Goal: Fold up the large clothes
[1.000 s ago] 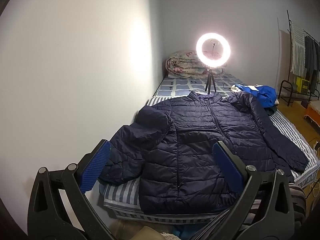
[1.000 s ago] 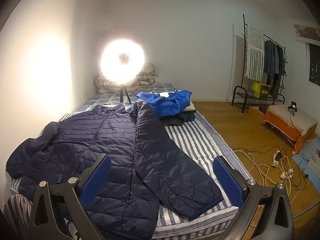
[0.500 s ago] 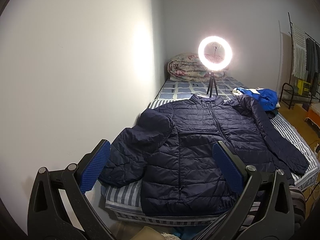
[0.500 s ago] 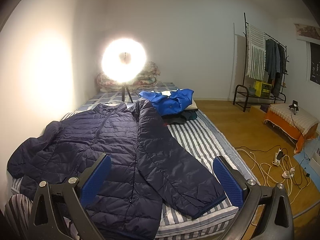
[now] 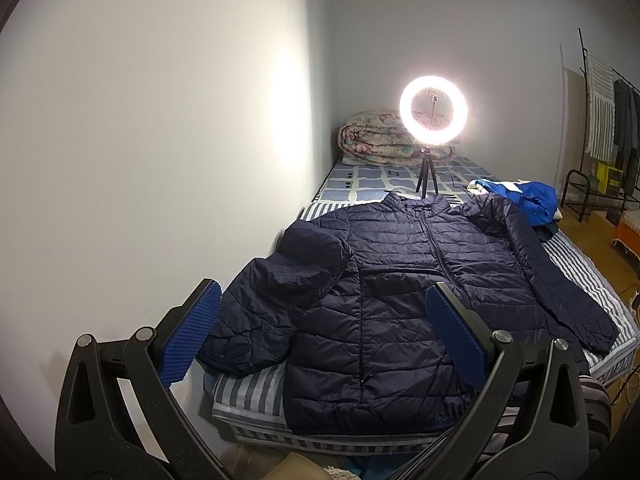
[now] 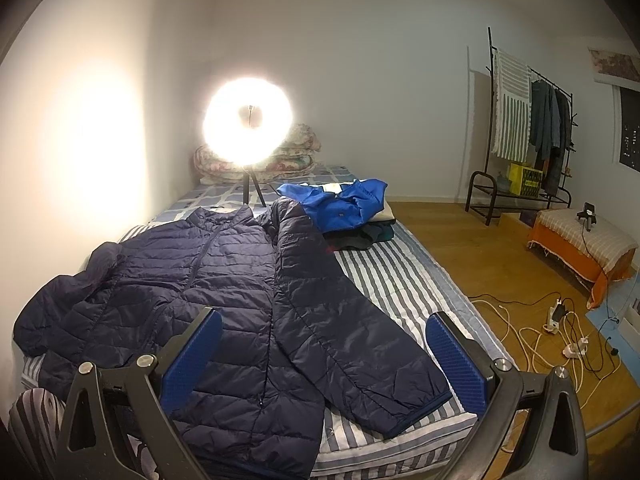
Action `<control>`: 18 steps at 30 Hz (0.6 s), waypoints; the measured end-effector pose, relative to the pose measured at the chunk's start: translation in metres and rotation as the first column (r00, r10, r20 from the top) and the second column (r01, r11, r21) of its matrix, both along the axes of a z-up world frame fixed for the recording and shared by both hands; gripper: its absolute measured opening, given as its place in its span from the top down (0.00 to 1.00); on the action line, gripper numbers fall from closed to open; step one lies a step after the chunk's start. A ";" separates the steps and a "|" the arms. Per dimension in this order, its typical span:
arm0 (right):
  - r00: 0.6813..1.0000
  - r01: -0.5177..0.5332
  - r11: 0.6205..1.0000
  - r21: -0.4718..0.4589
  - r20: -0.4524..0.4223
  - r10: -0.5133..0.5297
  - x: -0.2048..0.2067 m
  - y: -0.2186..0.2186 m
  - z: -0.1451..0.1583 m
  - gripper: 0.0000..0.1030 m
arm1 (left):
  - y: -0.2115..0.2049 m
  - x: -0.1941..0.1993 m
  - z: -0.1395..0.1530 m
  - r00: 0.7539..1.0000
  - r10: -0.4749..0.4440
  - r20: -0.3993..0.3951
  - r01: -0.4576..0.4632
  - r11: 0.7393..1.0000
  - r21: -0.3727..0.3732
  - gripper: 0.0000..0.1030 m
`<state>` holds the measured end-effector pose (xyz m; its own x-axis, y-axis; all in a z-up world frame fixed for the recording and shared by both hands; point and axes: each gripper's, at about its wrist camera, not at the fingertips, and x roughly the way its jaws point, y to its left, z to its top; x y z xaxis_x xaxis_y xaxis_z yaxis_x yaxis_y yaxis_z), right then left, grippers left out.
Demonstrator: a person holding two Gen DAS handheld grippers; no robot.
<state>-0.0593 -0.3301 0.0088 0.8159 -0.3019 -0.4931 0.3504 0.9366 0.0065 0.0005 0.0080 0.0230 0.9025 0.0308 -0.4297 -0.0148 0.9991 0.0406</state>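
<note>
A dark navy quilted jacket (image 5: 408, 280) lies front up and zipped on the striped bed (image 5: 248, 390), collar toward the far end. Its left sleeve (image 5: 280, 304) is bunched and folded near the wall. Its right sleeve (image 6: 352, 332) stretches straight toward the bed's near right corner. The jacket also shows in the right wrist view (image 6: 208, 280). My left gripper (image 5: 320, 336) is open and empty, held above the jacket's near hem. My right gripper (image 6: 324, 360) is open and empty, above the right sleeve.
A lit ring light (image 5: 434, 116) on a small tripod stands behind the collar. A folded quilt (image 5: 376, 140) lies at the bed's far end. A blue jacket (image 6: 340, 200) tops a clothes pile. Cables (image 6: 552, 332), a clothes rack (image 6: 524, 128) and an orange stool (image 6: 580, 240) stand right.
Both grippers have drawn slightly back and turned a little, so the jacket sits slightly farther in view. The jacket has not moved and both grippers stay open.
</note>
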 end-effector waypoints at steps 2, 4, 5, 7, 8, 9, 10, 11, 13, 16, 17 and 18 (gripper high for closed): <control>1.000 -0.001 1.000 0.001 0.001 0.001 -0.001 0.000 0.000 0.00 | 0.000 -0.001 -0.001 1.000 0.000 0.000 0.000 1.000 0.000 0.00; 1.000 -0.003 1.000 0.003 0.001 0.003 0.000 0.001 0.000 0.00 | 0.000 0.000 0.000 1.000 -0.001 0.000 0.001 1.000 -0.001 0.00; 1.000 -0.002 1.000 0.001 0.001 0.002 0.000 0.001 0.000 0.00 | 0.000 0.000 0.000 1.000 0.000 0.001 0.000 1.000 -0.001 0.00; 1.000 -0.003 1.000 0.000 0.002 0.003 0.001 0.001 0.000 0.00 | 0.000 0.000 -0.001 1.000 0.000 0.002 0.000 1.000 -0.001 0.00; 1.000 -0.004 1.000 0.002 0.002 0.004 0.001 0.001 0.000 0.00 | 0.000 0.000 -0.001 1.000 0.000 0.001 0.000 1.000 -0.001 0.00; 1.000 -0.005 1.000 0.001 0.003 0.005 0.001 0.001 0.000 0.00 | 0.000 -0.001 -0.001 1.000 0.000 0.002 0.000 1.000 0.000 0.00; 1.000 -0.006 1.000 0.001 0.002 0.006 0.002 0.001 0.000 0.00 | 0.000 -0.001 -0.001 1.000 -0.001 0.001 0.001 1.000 0.000 0.00; 1.000 -0.007 1.000 0.000 0.002 0.007 0.002 0.002 0.000 0.00 | 0.000 -0.002 -0.002 1.000 -0.002 0.002 0.002 1.000 0.000 0.00; 1.000 -0.010 1.000 -0.001 0.003 0.010 0.004 0.003 0.001 0.00 | 0.000 -0.002 -0.002 1.000 -0.002 0.004 0.002 1.000 -0.001 0.00; 1.000 -0.016 1.000 -0.009 0.003 0.016 0.007 0.005 0.001 0.00 | 0.001 -0.001 -0.002 1.000 -0.001 0.004 0.001 1.000 0.002 0.00; 1.000 -0.018 1.000 -0.012 0.003 0.018 0.008 0.006 0.001 0.00 | 0.001 -0.001 -0.002 1.000 -0.001 0.003 0.001 1.000 0.002 0.00; 1.000 -0.020 1.000 -0.013 0.004 0.020 0.009 0.006 0.001 0.00 | 0.002 -0.001 -0.002 1.000 0.000 0.003 0.000 1.000 0.001 0.00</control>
